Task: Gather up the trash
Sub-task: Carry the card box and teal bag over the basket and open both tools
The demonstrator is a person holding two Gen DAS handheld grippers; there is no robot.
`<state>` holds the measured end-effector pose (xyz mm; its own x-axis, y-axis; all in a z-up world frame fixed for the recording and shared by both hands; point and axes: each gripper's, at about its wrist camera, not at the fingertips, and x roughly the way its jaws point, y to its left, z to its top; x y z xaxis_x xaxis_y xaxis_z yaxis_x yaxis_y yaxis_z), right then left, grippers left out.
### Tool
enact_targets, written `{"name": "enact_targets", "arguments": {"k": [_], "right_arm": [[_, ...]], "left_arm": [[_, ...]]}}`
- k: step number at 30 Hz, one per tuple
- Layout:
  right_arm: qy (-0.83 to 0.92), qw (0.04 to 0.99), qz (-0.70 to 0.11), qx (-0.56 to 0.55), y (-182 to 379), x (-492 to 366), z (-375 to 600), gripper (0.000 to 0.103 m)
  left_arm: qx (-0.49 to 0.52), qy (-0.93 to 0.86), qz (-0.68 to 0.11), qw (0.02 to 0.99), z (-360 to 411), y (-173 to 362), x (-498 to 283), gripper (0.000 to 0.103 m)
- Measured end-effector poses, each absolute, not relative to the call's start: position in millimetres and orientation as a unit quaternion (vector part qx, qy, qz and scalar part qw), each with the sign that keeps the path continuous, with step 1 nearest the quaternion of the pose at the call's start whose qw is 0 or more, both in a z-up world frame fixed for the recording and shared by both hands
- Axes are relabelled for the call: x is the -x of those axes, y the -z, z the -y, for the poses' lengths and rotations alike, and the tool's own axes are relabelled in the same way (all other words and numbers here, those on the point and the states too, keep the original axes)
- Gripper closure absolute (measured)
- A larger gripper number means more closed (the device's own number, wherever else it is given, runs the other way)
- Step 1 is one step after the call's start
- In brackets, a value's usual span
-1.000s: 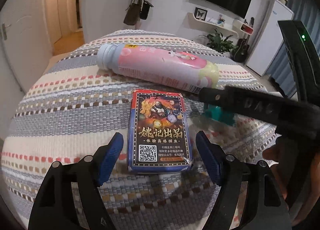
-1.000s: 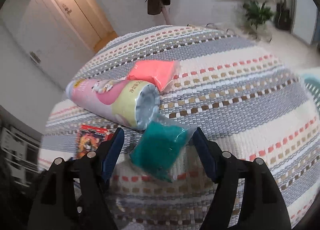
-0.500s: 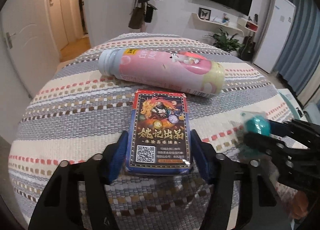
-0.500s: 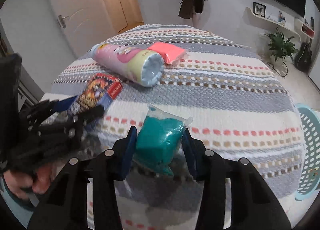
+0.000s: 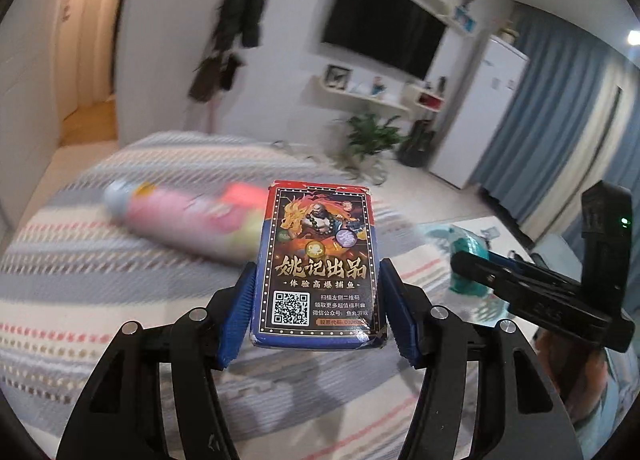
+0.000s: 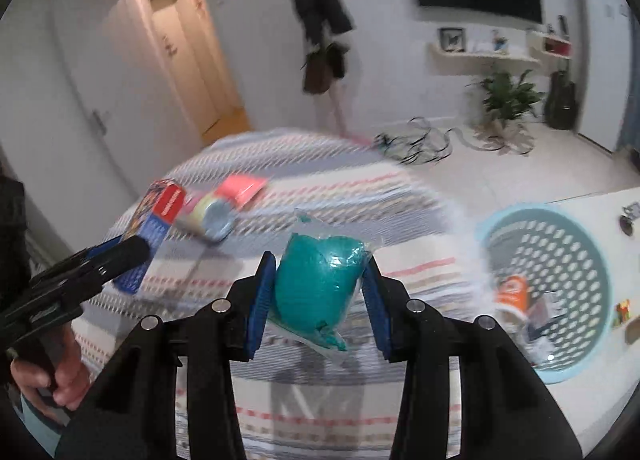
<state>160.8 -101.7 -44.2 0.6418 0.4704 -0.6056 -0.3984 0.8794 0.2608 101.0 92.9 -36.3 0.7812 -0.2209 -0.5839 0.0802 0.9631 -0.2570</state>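
Observation:
My left gripper [image 5: 316, 306] is shut on a blue and red card box [image 5: 320, 260] and holds it above the striped cloth. It also shows in the right wrist view [image 6: 154, 220], held at the left. My right gripper [image 6: 318, 292] is shut on a teal packet in clear wrap [image 6: 316, 284], lifted off the cloth; the packet also shows in the left wrist view [image 5: 468, 256] at the right. A pink bottle [image 5: 180, 220] lies on its side on the cloth with a pink packet [image 6: 242, 188] beside it.
A light blue perforated basket [image 6: 560, 372] stands on the floor at the right, with an orange item [image 6: 514, 290] and other trash inside. The striped cloth [image 6: 320, 176] covers a round table. Cables and a plant [image 6: 508, 96] are on the floor beyond.
Both grippers closed on their items and lifted them off the cloth. The views swung up and to the right, bringing the basket into the right wrist view.

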Motion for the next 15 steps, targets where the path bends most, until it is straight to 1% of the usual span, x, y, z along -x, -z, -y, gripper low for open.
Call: {"name": "enact_targets", "arguments": {"k": [3,7,15], "right_arm": [[-0.211,0.915,-0.336,-0.068,37.6,-165.7,137.4,0.063],[-0.181,0.917,-0.340,-0.105,40.7,-175.5,189.6,0.063],[-0.108,0.918,-0.358,-0.134,71.3,-194.9,263.6,0.063]], "left_arm": [[0.088,0.112,-0.318,0.937,-52.2,28.0,-116.2,0.045],[0.080,0.147,-0.328,0.930,1.5,26.4,-145.5,0.045],[0.043,0.201,-0.355,0.912,98.4,51.1,-192.4,0.045]]}}
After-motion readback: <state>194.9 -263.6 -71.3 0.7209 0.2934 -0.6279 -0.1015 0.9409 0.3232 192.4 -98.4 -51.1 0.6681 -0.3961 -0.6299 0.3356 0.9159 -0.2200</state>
